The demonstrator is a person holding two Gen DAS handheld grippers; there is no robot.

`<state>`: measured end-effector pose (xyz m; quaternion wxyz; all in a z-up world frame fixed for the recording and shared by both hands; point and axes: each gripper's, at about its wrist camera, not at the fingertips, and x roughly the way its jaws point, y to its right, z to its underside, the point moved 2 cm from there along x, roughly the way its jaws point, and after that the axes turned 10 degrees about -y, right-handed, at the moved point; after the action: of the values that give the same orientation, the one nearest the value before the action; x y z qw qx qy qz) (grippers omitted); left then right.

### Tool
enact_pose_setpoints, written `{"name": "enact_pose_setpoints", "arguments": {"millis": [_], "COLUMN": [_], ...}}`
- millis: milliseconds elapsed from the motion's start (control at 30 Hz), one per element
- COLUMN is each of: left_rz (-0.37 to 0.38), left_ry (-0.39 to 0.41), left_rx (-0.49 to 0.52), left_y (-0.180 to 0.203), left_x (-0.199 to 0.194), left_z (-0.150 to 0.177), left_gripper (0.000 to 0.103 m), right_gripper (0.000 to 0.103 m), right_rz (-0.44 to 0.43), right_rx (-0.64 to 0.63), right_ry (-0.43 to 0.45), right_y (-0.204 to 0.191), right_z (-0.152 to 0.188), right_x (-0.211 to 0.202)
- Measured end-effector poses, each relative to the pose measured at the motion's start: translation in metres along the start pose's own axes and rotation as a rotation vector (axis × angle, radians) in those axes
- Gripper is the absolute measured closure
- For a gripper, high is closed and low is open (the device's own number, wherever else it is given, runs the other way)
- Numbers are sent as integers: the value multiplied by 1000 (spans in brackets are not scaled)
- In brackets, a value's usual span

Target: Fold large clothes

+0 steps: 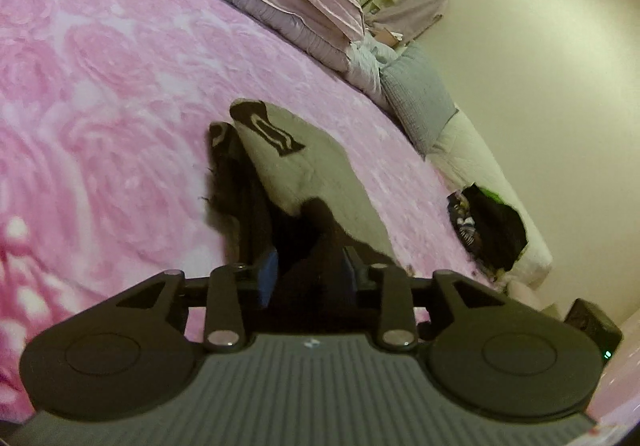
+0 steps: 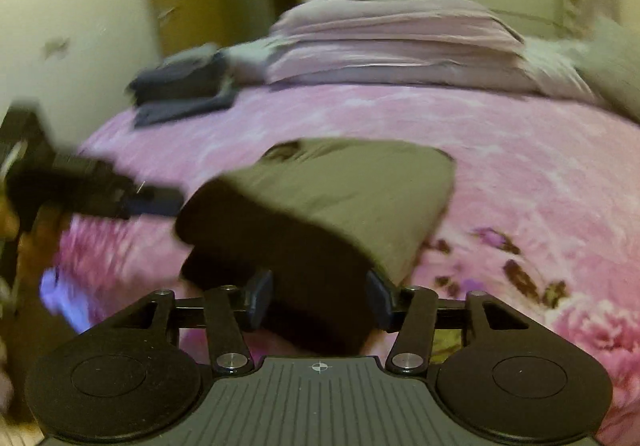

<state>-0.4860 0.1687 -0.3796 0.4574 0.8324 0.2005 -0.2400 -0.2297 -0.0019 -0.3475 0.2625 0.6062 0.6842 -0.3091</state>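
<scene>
An olive-grey garment (image 1: 316, 166) with a black print lies partly folded on the pink floral bedspread (image 1: 100, 86). My left gripper (image 1: 308, 266) is shut on its dark near edge, with cloth filling the gap between the blue pads. In the right wrist view the garment (image 2: 360, 186) is lifted at its near fold and sags towards the bed. My right gripper (image 2: 320, 296) holds that thick fold between its pads. The left gripper (image 2: 100, 190) shows blurred at the garment's left corner.
Stacked lilac pillows (image 2: 392, 42) line the head of the bed. Folded dark clothes (image 2: 184, 86) sit at the far left corner. A grey cushion (image 1: 416, 94) and a dark heap of clothes (image 1: 492, 222) lie along the bed's right edge by the wall.
</scene>
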Motion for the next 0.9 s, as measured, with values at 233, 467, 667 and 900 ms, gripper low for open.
{"name": "enact_pose_setpoints", "arguments": {"millis": [233,467,667,900], "left_rz": [-49,-82,-128,-214], "left_ry": [-3,-25,-45,60], "left_rx": [92,53,66,192], "left_y": [14,-8,-1,38], "left_x": [22,20,19,-17], "left_z": [7,41,39,9], "left_gripper": [98,98,93,89], "right_gripper": [87,100,88,74], "right_rz": [242,313,318,73], "right_rx": [-358,-587,-616,-205], "right_ry": [-41,-35,-118,-11], "right_y": [-34,-32,-34,5], "right_z": [16,35,43,0], "right_x": [48,52,77,22]}}
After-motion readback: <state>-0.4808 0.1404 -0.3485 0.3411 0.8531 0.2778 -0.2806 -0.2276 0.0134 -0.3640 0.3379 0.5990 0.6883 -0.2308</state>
